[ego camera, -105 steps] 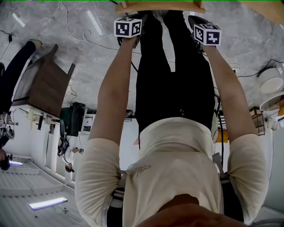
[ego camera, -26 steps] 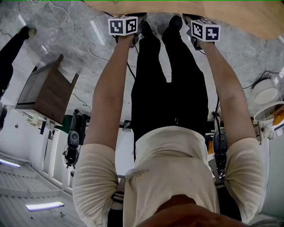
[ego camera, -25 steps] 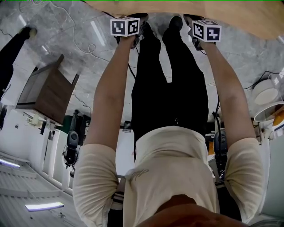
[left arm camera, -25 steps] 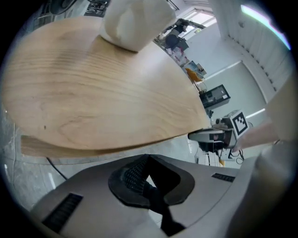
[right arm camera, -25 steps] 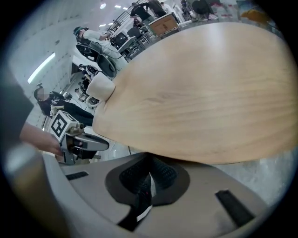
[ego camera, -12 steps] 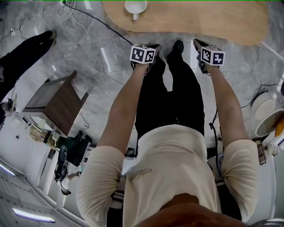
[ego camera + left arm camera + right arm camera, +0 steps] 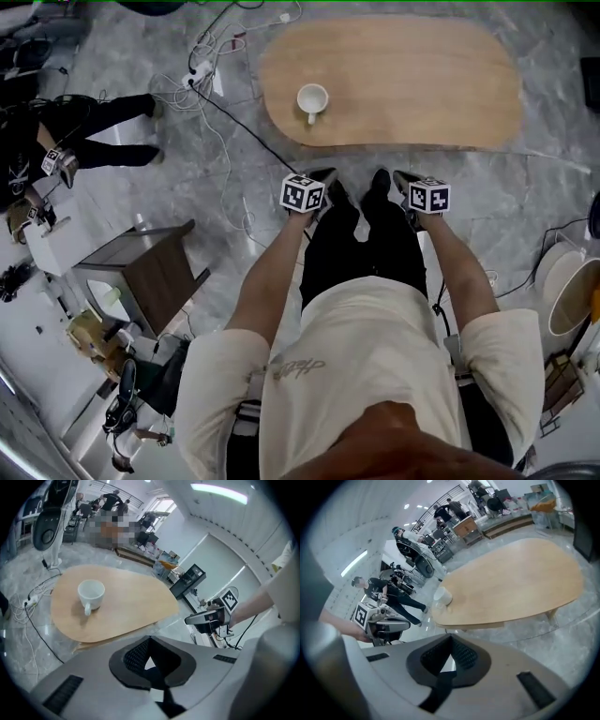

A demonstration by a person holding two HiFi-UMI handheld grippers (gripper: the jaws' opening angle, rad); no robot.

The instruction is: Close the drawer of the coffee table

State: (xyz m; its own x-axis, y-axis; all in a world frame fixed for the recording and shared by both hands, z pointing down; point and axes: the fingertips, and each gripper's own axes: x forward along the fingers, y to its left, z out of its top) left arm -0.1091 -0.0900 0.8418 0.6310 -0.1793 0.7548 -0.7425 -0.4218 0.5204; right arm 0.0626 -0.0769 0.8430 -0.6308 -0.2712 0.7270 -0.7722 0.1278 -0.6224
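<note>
The coffee table [image 7: 412, 84] has an oval light-wood top and stands on the grey marble floor ahead of my feet. A white cup [image 7: 311, 98] sits on its left part. No drawer front shows in any view; only a thin wooden lip [image 7: 108, 641] under the top's near edge. My left gripper [image 7: 321, 181] and right gripper [image 7: 405, 186] hang side by side short of the table's near edge, touching nothing. The jaws of both are closed together with nothing between them, as seen on the left gripper [image 7: 150, 660] and the right gripper [image 7: 449, 660].
Cables and a power strip [image 7: 202, 70] lie on the floor left of the table. A dark wooden side table [image 7: 150, 272] stands at my left. A person [image 7: 94, 122] stands further left. White round tubs [image 7: 562, 281] sit at the right edge.
The whole table top and cup have come into view as the head view lifted. Both grippers have drawn back from the table edge and closer together, still shut.
</note>
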